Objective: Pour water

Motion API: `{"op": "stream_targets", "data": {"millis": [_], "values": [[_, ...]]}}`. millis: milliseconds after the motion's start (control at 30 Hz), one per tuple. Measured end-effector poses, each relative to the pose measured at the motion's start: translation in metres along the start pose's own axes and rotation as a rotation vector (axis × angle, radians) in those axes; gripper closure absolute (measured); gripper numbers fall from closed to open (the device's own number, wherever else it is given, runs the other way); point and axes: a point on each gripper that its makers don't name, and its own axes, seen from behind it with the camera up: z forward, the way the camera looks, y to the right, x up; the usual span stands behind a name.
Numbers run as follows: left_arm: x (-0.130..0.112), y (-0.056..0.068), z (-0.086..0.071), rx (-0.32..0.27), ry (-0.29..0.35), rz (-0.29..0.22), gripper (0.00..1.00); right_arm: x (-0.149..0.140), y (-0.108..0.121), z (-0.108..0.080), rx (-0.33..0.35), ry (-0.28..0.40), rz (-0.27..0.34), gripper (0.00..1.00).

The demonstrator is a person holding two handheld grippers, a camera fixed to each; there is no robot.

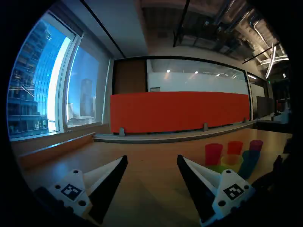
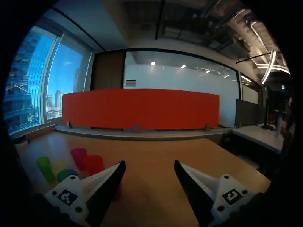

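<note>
Left gripper view: left claw (image 1: 151,157) released, empty, coloured cups (image 1: 231,160) on worktop (image 1: 132,145); right claw (image 2: 149,162) likewise released.

No word, brand or number can be read. Black-and-white square code markers (image 1: 71,191) sit at 5 and 7 o'clock on the left gripper (image 1: 152,156) and the right gripper (image 2: 149,162). A small pale wall plaque (image 2: 130,83) at 11 o'clock is too small to read.

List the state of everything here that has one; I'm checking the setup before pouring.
Left gripper: open, holding nothing.
Right gripper: open, holding nothing.
Red translucent plastic cup: upright on wooden table, fill unclear.
Orange plastic cup: upright.
Purple plastic cup: upright.
Yellow plastic cup: upright.
Teal plastic cup: upright.
</note>
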Motion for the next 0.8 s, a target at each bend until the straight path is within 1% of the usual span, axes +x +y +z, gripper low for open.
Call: {"op": "stream_targets", "data": {"millis": [300,800], "values": [[-0.0060,-0.0053,0.0012,0.006,-0.011,-0.026,0.03,-0.0016,-0.0047,0.0033,0.009,-0.004,0.004,0.01],[-0.0092,-0.0034,0.0037,-0.003,-0.027,-0.027,0.03,0.0027,-0.0021,0.0017,0.007,0.002,0.006,0.01]]}}
